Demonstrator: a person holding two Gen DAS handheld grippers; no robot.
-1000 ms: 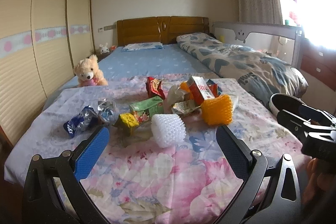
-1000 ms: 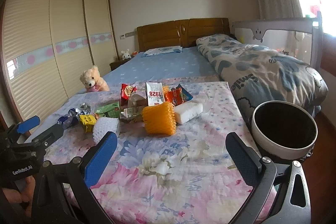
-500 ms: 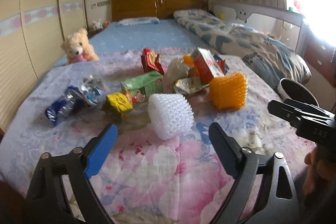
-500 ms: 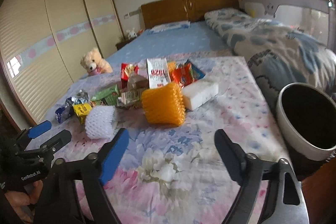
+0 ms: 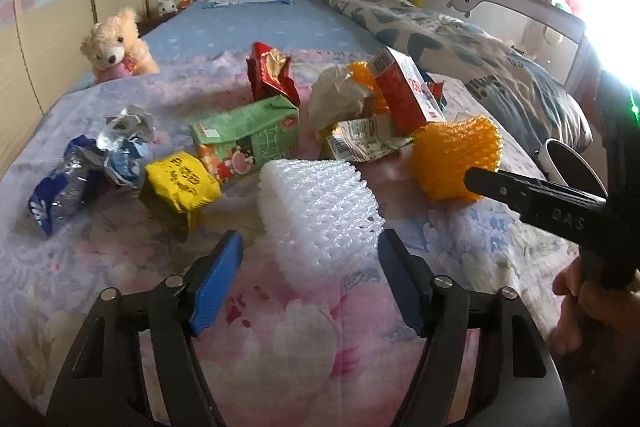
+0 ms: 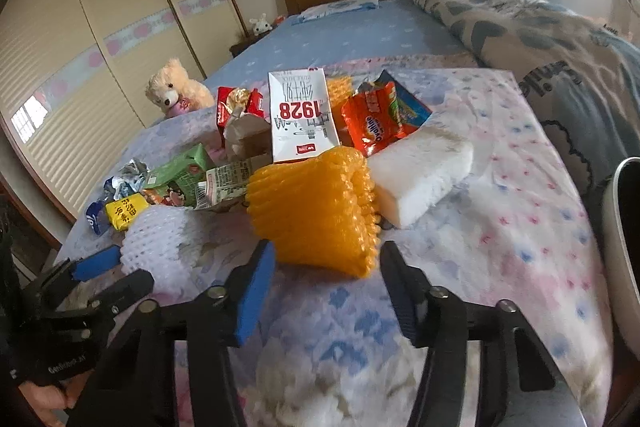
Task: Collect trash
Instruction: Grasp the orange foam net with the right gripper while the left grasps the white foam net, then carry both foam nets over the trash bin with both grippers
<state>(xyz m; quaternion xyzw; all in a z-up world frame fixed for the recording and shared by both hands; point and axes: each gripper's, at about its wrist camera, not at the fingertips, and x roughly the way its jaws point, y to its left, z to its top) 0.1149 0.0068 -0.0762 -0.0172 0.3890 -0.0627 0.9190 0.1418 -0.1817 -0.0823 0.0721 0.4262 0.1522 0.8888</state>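
Note:
A pile of trash lies on the floral bedspread (image 5: 304, 327). My left gripper (image 5: 310, 243) is open, its fingers on either side of the near end of a white foam net (image 5: 318, 211). My right gripper (image 6: 326, 259) is open, just in front of an orange foam net (image 6: 316, 215). Behind them lie a green carton (image 5: 248, 139), a yellow packet (image 5: 182, 183), a blue wrapper (image 5: 64, 187), a red snack bag (image 5: 270, 75), a white carton marked 1928 (image 6: 302, 119), an orange snack bag (image 6: 374, 119) and a white sponge block (image 6: 420, 175).
A white-rimmed trash bin (image 6: 622, 251) stands off the bed's right edge; it also shows in the left wrist view (image 5: 572, 167). A teddy bear (image 5: 114, 45) sits at the far left. A rolled quilt (image 6: 540, 39) lies along the right. Wardrobe doors (image 6: 112, 27) line the left wall.
Both grippers have moved forward and down toward the pile. The left now brackets the white foam net; the right has closed in on the orange foam net. Both stay open.

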